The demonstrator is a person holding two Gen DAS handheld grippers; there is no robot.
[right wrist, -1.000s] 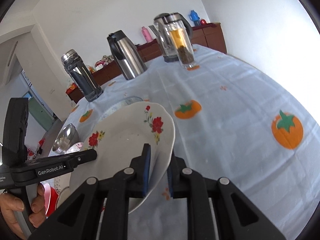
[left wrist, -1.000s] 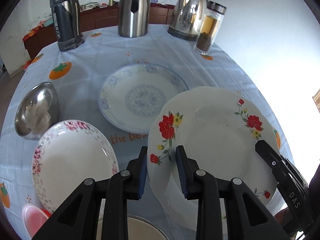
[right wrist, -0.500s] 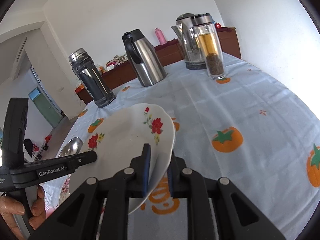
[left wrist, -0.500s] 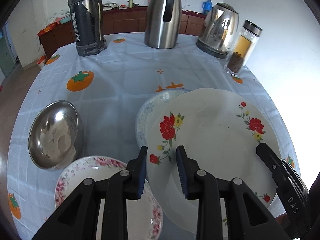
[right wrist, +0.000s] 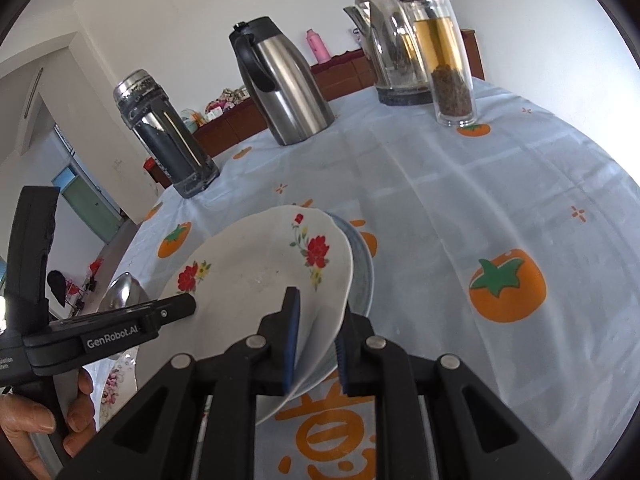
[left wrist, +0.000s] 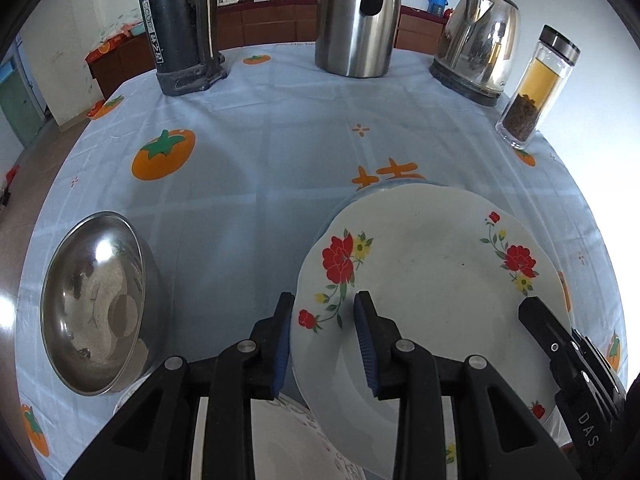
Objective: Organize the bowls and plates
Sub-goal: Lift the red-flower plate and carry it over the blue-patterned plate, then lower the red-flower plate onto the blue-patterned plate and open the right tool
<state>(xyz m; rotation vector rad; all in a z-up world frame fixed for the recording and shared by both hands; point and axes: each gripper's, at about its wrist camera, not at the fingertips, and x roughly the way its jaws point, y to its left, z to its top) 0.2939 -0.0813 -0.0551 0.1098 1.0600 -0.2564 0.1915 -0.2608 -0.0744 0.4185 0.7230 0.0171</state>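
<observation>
I've got the red-flower plate pinched at both edges: my left gripper has jaws narrowed onto its near-left rim, one pad under and one on top, and my right gripper has jaws squeezed onto the opposite rim. The plate sits lower centre-right in the left wrist view and centre-left in the right wrist view, tilted, above the blue-patterned plate, of which only a sliver of rim peeks out behind it; I can't tell if the two are touching. I'd say the stacking is at an early to middle stage: this plate looks close to going onto the blue one but isn't set down and released. The steel bowl at lower left sits alone on the counter, and a pink-rimmed plate at the bottom edge is mostly hidden by my jaws, so both look left to sort. Thermos, steel jug, kettle and tea bottle line the top of the frame. The counter below the lower edge is cut off, and I can't see whether more dishes are there.
</observation>
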